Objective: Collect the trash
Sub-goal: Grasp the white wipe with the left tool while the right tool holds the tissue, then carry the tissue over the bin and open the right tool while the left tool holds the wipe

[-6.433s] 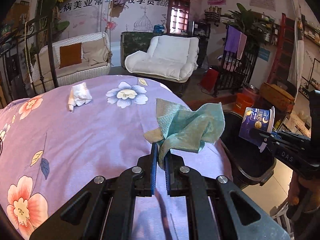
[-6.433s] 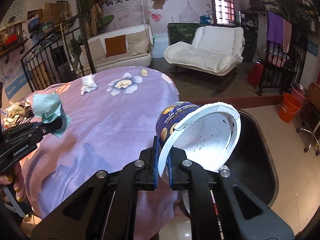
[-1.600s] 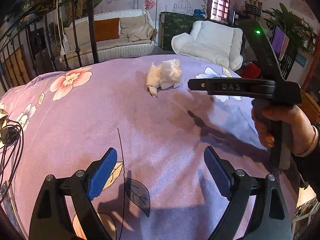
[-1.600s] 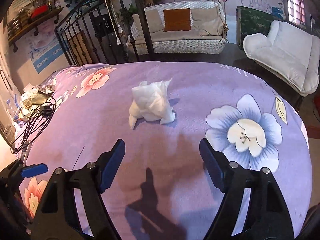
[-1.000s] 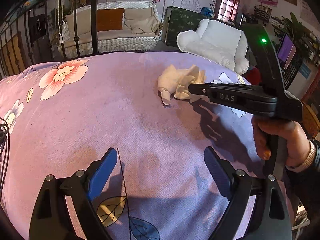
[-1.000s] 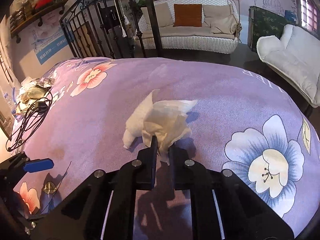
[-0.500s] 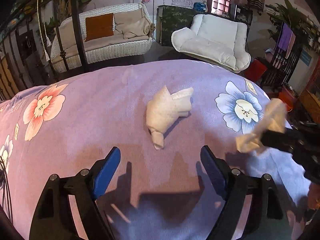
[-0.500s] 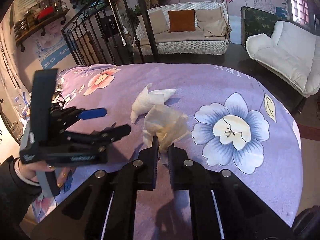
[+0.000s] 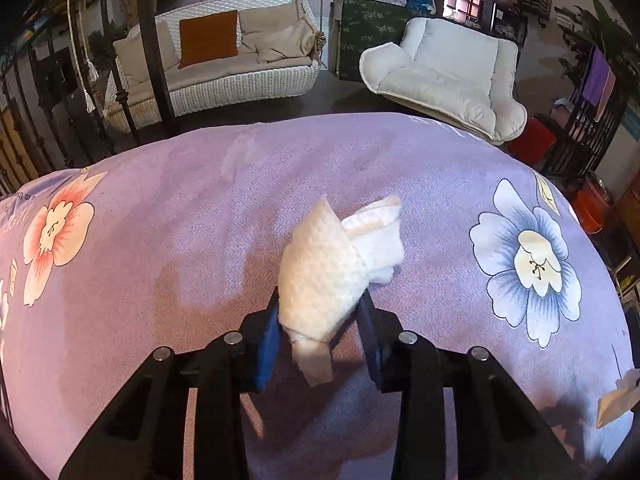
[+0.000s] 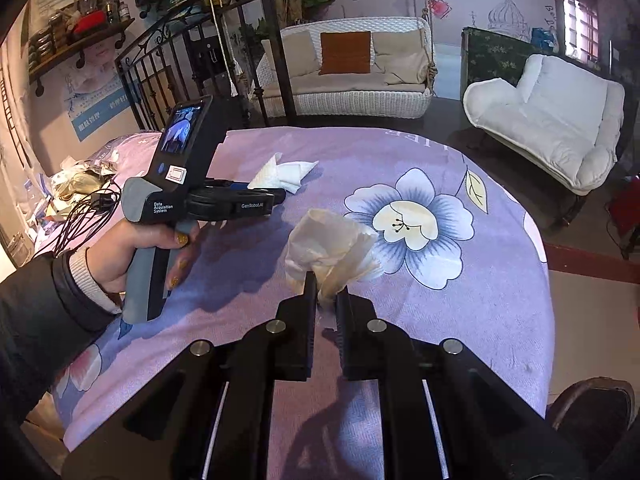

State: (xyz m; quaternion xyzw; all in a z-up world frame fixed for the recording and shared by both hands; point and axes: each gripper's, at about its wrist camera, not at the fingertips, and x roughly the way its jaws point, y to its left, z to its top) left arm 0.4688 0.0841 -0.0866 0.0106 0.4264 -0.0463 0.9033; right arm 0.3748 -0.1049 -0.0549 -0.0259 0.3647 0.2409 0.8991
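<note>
Both views ride on the hand-held grippers and look forward and downward along the fingers over a purple flowered bedspread (image 9: 192, 240). The left wrist view sits close above the cloth, with the left gripper (image 9: 320, 326) at the bottom centre of its picture and a white tissue wad (image 9: 324, 276) between its closing jaws; beyond the fingertips it faces a white wicker sofa (image 9: 224, 68). The right wrist view looks from farther to the right, with the right gripper (image 10: 326, 294) pinching a crumpled tissue (image 10: 328, 244). It takes in the left gripper to its left, side-on, and faces the same sofa and white armchair (image 10: 552, 120).
</note>
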